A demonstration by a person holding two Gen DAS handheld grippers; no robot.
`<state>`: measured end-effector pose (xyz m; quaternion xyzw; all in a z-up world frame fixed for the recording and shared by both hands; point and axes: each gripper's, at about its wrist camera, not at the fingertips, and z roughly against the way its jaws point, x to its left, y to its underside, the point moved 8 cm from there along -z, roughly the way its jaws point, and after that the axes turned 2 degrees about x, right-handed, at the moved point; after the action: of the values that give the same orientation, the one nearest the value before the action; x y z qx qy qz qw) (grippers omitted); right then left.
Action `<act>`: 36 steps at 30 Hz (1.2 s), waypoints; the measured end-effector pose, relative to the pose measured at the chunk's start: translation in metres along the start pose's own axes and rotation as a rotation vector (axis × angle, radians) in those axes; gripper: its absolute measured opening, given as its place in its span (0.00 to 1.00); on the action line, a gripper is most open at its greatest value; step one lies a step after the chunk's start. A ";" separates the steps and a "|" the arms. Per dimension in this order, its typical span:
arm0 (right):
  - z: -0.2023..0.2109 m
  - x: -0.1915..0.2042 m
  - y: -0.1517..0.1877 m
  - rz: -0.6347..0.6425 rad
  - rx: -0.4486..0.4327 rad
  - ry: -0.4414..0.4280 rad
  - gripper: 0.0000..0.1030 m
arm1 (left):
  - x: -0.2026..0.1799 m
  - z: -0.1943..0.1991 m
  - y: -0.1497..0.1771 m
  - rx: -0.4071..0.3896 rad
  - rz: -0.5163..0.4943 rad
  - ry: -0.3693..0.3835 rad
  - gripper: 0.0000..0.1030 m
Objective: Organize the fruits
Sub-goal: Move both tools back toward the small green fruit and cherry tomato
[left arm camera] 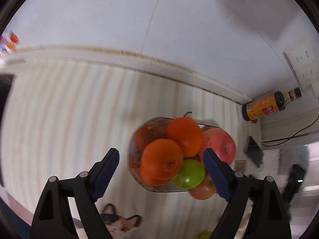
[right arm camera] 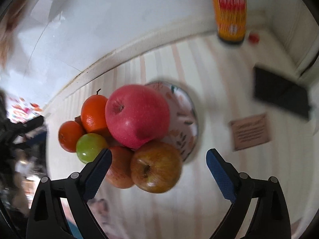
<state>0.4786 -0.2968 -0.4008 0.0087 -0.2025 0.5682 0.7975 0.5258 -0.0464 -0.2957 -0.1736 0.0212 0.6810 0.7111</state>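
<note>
A patterned plate [right arm camera: 186, 117] on the striped tablecloth holds a pile of fruit. In the left wrist view I see oranges [left arm camera: 162, 160], a green apple [left arm camera: 189, 174], a red apple [left arm camera: 221, 143] and a russet apple [left arm camera: 203, 190] on the plate [left arm camera: 159, 188]. My left gripper [left arm camera: 161, 157] is open and empty, just above the pile. In the right wrist view the red apple [right arm camera: 137, 115] tops the pile, with a russet apple [right arm camera: 156, 167], the green apple [right arm camera: 90, 147] and oranges [right arm camera: 93, 113]. My right gripper [right arm camera: 159, 157] is open and empty, near the russet apple.
A sauce bottle [left arm camera: 267, 106] stands by the wall; it also shows in the right wrist view [right arm camera: 231, 10] with a small red thing [right arm camera: 253, 37] beside it. A black object [right arm camera: 283, 91] and a brown card [right arm camera: 251, 131] lie right of the plate. A cat-print cloth [left arm camera: 121, 223] and another green fruit [left arm camera: 204, 235] lie near the front.
</note>
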 end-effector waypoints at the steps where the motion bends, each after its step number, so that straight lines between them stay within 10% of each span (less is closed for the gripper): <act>1: 0.008 0.003 0.001 0.026 -0.020 0.033 0.97 | 0.001 0.007 0.003 -0.024 -0.013 -0.035 0.84; 8: 0.075 0.027 0.018 0.166 -0.139 0.181 0.97 | -0.004 0.045 0.062 -0.115 -0.100 -0.232 0.84; 36: 0.236 0.088 0.137 0.203 -0.349 0.173 0.97 | -0.045 0.175 0.173 -0.302 -0.198 -0.170 0.84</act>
<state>0.3038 -0.2261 -0.1842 -0.1988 -0.2284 0.6007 0.7399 0.3178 -0.0393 -0.1576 -0.2215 -0.1585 0.6152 0.7399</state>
